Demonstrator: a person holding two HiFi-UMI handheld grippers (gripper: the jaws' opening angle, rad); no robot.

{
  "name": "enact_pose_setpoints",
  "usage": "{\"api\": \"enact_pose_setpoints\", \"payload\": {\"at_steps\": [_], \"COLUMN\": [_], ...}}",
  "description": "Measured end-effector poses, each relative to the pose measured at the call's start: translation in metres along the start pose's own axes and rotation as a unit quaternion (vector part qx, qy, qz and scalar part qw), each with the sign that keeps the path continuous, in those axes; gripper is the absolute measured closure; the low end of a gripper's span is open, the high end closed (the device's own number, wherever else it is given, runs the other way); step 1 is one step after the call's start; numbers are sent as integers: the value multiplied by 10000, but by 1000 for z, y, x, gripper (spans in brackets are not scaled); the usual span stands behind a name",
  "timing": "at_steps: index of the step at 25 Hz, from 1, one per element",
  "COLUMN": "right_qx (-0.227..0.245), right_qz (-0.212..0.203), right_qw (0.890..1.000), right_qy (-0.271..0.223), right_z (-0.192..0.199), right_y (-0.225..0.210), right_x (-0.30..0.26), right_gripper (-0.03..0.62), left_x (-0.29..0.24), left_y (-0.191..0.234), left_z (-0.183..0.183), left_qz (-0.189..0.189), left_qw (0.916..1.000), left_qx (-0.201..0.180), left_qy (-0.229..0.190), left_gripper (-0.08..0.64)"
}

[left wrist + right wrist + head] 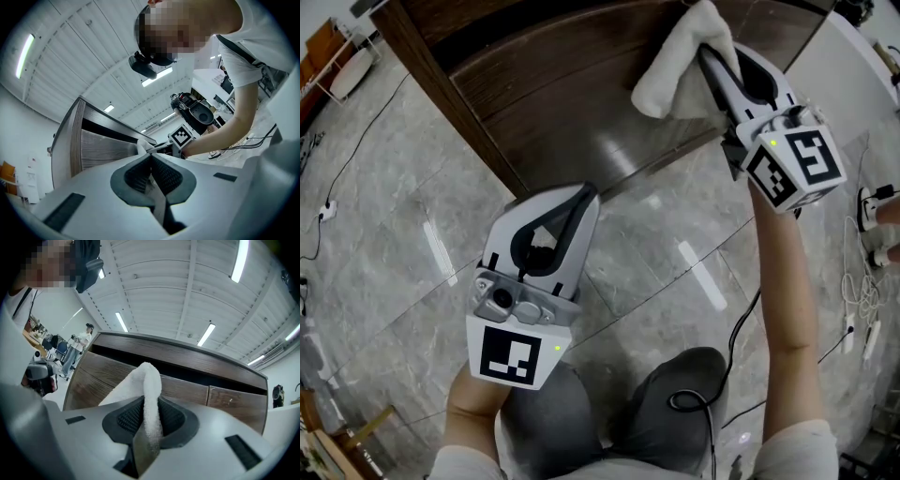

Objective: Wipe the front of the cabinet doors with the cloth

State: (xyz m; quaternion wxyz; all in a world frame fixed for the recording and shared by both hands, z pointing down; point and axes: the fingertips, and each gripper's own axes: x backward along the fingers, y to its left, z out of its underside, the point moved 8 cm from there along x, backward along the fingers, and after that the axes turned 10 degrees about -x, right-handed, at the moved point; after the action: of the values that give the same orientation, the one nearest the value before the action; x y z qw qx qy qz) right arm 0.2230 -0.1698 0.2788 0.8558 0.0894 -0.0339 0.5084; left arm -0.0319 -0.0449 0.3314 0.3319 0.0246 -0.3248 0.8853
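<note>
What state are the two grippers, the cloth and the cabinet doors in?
Left gripper: shut, nothing between its jaws.
Right gripper: shut on the cloth.
Cloth: bunched, clamped, held up at the cabinet front.
Cabinet doors: closed.

The floor [384, 216] is glossy grey stone-look tile, throwing back 2 pale streaks of light. A black cable [358, 145] trails across it at the left, and white cables [848, 300] lie tangled at the right. Overhead, a white panelled ceiling [187, 282] carries long strip lights [241, 258]. The dark wooden cabinet [534, 84] stands at the far side. A white wall [18, 136] shows beyond it.
</note>
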Motion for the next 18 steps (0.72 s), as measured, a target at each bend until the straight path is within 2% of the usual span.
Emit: {"api": "enact_pose_setpoints", "payload": {"at_steps": [18], "right_qx": [331], "right_qz": [535], "right_qw": [9979], "right_qy": [152], "right_z": [10], "right_y": [-59], "right_x": [3], "right_gripper": [499], "left_x": [-12], "left_y": [-15], "left_z": [4], "left_qz": [87], "left_qw": [9999], "left_qx": [-34], "left_qy": [116], "left_gripper": [541]}}
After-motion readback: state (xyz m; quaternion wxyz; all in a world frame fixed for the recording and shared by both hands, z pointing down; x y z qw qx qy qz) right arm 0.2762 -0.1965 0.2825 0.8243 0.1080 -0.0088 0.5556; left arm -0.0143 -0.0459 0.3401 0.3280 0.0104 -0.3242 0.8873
